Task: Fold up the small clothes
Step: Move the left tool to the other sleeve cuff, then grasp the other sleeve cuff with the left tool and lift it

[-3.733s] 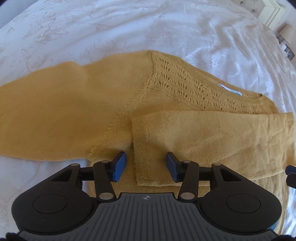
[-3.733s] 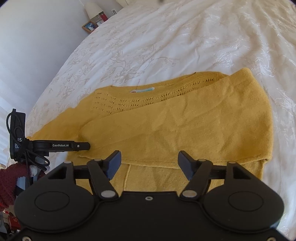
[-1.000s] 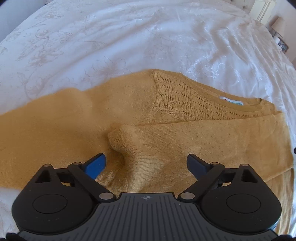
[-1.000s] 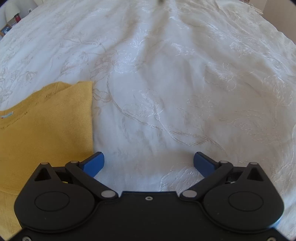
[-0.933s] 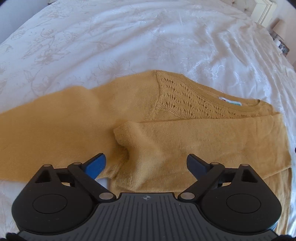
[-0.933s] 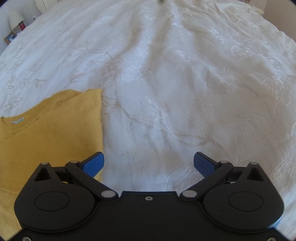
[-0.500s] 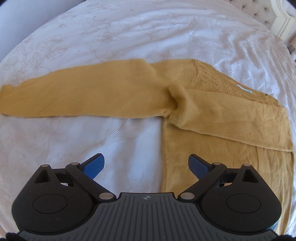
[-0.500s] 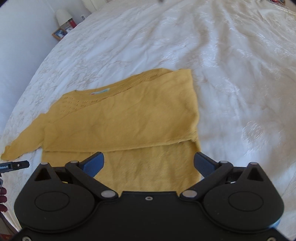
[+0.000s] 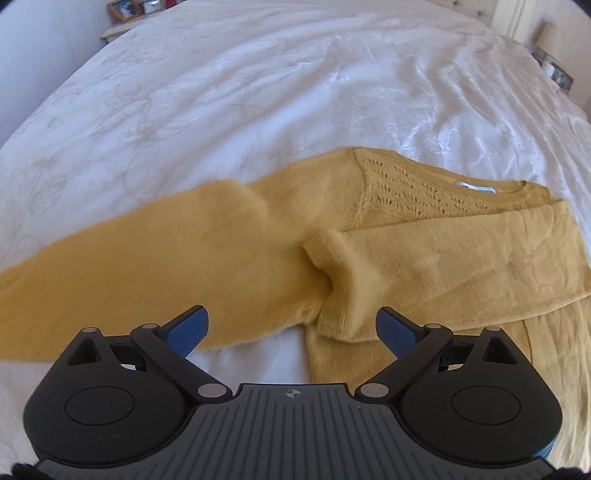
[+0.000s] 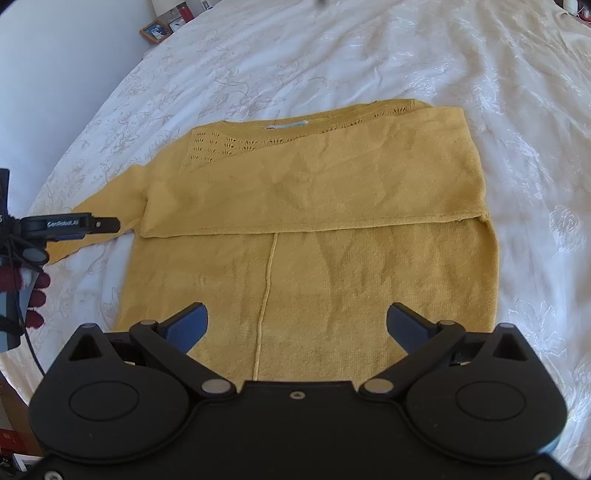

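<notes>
A mustard yellow knit sweater (image 10: pixel 314 258) lies flat on a white bedspread (image 10: pixel 406 55). One sleeve (image 10: pixel 314 195) is folded across the chest. The other sleeve (image 9: pixel 147 266) stretches out to the left in the left wrist view. My left gripper (image 9: pixel 291 328) is open and empty, just above the armpit where the outstretched sleeve meets the body. My right gripper (image 10: pixel 297 323) is open and empty, above the sweater's lower body near a vertical seam (image 10: pixel 266 295). The left gripper's side (image 10: pixel 70 225) shows at the left edge of the right wrist view.
The embroidered white bedspread (image 9: pixel 258 92) runs all around the sweater. Picture frames (image 10: pixel 157 31) stand on a bedside table at the far left corner. A lamp and small items (image 9: pixel 554 55) stand at the far right.
Both grippers stayed open. The left gripper dropped closer to the sweater's armpit. The right gripper swung back over the sweater and now sits lower over its body.
</notes>
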Motion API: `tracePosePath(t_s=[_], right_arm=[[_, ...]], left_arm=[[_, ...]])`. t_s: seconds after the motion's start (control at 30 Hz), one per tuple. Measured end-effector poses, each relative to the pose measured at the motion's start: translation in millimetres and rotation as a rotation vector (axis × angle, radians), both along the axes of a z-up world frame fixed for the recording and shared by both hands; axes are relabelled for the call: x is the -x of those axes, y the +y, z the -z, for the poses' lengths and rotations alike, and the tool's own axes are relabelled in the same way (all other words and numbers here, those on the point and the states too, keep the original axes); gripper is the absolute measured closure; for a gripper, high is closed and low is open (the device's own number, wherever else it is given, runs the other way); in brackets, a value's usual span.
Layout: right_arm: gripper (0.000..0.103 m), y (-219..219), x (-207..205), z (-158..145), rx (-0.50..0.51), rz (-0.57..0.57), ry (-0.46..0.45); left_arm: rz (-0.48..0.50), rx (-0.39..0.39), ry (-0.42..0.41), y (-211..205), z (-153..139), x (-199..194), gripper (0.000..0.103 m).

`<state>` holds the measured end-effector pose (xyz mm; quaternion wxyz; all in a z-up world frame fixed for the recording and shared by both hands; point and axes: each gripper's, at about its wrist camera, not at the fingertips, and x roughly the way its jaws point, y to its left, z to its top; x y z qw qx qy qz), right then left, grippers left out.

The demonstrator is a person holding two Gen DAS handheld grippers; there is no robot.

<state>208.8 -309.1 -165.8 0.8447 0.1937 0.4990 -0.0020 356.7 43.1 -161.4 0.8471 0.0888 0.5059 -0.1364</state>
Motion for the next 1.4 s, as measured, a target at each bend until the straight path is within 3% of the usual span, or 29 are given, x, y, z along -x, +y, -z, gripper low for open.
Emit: tracePosePath(t_s=[0.17, 0.3, 0.37, 0.53, 0.7, 1.0, 1.2, 1.4], right_arm=[[0.000, 12, -5, 3, -0.003, 0.038, 0.023], [0.000, 17, -13, 1, -0.007, 0.055, 0.026], [0.000, 20, -20, 1, -0.010, 0.053, 0.028], [0.000, 28, -41, 0, -0.014, 0.020, 0.023], [0.000, 42, -61, -3, -0.020, -0.040, 0.008], [0.000, 78, -90, -9, -0.036, -0.154, 0.000], [0.000, 101, -105, -12, -0.031, -0.205, 0.006], [0.000, 117, -112, -14, -0.016, -0.243, 0.012]], left_arm=[[0.038, -0.109, -0.012, -17, 22, -30, 0.004], [-0.023, -0.238, -0.030, -3, 30, -47, 0.004], [-0.073, -0.253, -0.053, 15, 23, -52, 0.004], [-0.242, -0.113, -0.096, 85, -6, -49, 0.004], [-0.376, -0.005, -0.133, 155, -30, -16, 0.004], [-0.658, 0.139, -0.107, 271, -32, 30, 0.004], [-0.693, 0.172, -0.127, 309, -24, 16, 0.004], [-0.694, 0.246, -0.076, 331, -3, -6, 0.005]])
